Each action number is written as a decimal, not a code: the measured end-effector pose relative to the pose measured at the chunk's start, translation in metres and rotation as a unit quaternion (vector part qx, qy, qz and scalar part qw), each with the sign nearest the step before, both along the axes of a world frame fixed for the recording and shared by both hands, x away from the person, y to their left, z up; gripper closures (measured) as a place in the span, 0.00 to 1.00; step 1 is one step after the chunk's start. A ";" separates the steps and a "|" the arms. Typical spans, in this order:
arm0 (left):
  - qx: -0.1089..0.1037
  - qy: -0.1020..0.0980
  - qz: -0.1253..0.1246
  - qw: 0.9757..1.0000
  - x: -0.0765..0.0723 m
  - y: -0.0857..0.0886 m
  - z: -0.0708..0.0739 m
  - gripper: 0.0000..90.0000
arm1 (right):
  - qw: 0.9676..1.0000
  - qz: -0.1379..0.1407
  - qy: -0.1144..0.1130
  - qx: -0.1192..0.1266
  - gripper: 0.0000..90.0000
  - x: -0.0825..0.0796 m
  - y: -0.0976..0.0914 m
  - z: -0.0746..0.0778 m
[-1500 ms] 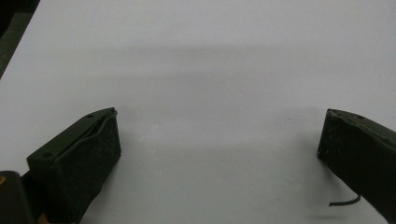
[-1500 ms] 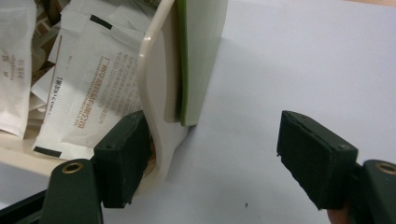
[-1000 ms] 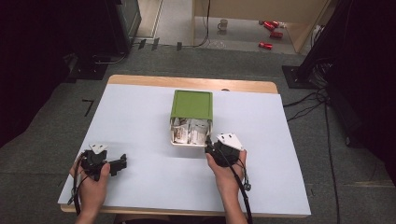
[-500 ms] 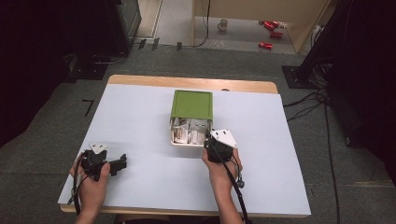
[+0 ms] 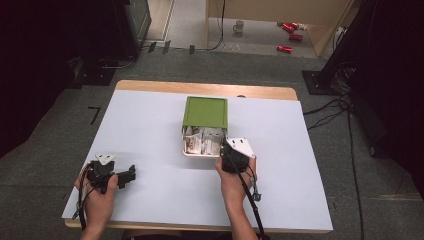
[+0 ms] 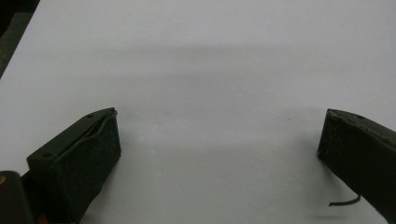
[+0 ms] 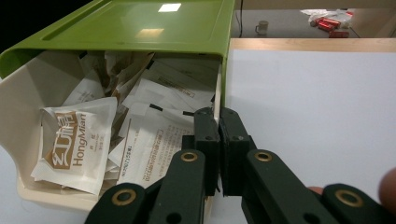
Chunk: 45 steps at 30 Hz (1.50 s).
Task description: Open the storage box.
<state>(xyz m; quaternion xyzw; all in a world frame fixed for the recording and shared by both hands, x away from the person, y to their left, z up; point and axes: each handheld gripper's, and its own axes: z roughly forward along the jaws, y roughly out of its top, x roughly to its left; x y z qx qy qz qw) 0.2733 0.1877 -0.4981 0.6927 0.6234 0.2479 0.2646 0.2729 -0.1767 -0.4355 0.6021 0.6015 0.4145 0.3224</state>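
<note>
A green-topped box stands mid-table, its cream drawer slid out toward me. The drawer is full of several white paper packets. In the right gripper view the green cover overhangs the drawer, and one packet bears brown print. My right gripper sits at the drawer's front right corner. Its jaws are shut on the drawer's thin right wall. My left gripper rests near the table's front left, open over bare white tabletop with nothing between its jaws.
The white table has a wooden strip along its far edge. On the floor beyond it lie a mug and red cans. Cables run along the floor on the right.
My right hand and gripper have shifted slightly left and forward onto the drawer's front right corner. The left gripper has stayed put.
</note>
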 end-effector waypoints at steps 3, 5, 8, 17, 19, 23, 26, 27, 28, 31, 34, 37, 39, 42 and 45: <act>0.000 0.000 0.000 1.000 0.000 0.000 0.000 0.00 | 1.000 -0.003 0.003 0.002 1.00 -0.001 0.000 0.001; 0.000 0.000 0.000 1.000 0.000 0.000 0.000 0.00 | 1.000 -0.004 0.006 0.004 1.00 -0.003 0.001 0.002; 0.000 0.000 0.000 1.000 0.000 0.000 0.000 0.00 | 1.000 -0.004 0.009 0.008 1.00 -0.006 0.000 0.003; 0.000 0.000 0.000 1.000 0.000 0.000 0.000 0.00 | 1.000 -0.001 0.018 0.014 1.00 -0.021 0.000 0.005; 0.000 0.000 0.000 1.000 0.000 0.000 0.000 0.00 | 1.000 -0.002 0.019 0.016 1.00 -0.025 0.000 0.004; 0.000 0.000 0.000 1.000 0.000 0.000 0.000 0.00 | 1.000 -0.004 0.018 0.021 1.00 -0.032 0.000 0.004; 0.000 0.000 0.000 1.000 0.000 0.000 0.000 0.00 | 1.000 -0.007 0.015 0.021 1.00 -0.038 0.001 0.003; 0.000 0.000 0.000 1.000 0.000 0.000 0.000 0.00 | 1.000 -0.009 0.015 0.020 1.00 -0.040 0.002 0.002; 0.000 0.000 0.000 1.000 0.000 0.000 0.000 0.00 | 1.000 -0.010 0.013 0.018 1.00 -0.042 0.003 0.002; 0.000 0.000 0.000 1.000 0.000 0.000 0.000 0.00 | 1.000 -0.010 0.012 0.018 1.00 -0.047 0.002 0.002; 0.000 0.000 0.000 1.000 0.000 0.000 0.000 0.00 | 1.000 -0.010 0.012 0.018 1.00 -0.050 0.002 0.002; 0.000 0.000 0.000 1.000 0.000 0.000 0.000 0.00 | 1.000 -0.012 0.012 0.017 1.00 -0.054 0.003 0.001; 0.000 0.000 0.000 1.000 0.000 0.000 0.000 0.00 | 1.000 -0.012 0.011 0.016 1.00 -0.057 0.003 -0.001; 0.000 0.000 0.000 1.000 0.000 0.000 0.000 0.00 | 1.000 -0.013 0.009 0.017 1.00 -0.061 0.004 -0.002; 0.001 0.000 0.000 1.000 0.000 0.000 0.000 0.00 | 1.000 -0.015 0.007 0.018 1.00 -0.064 0.005 -0.003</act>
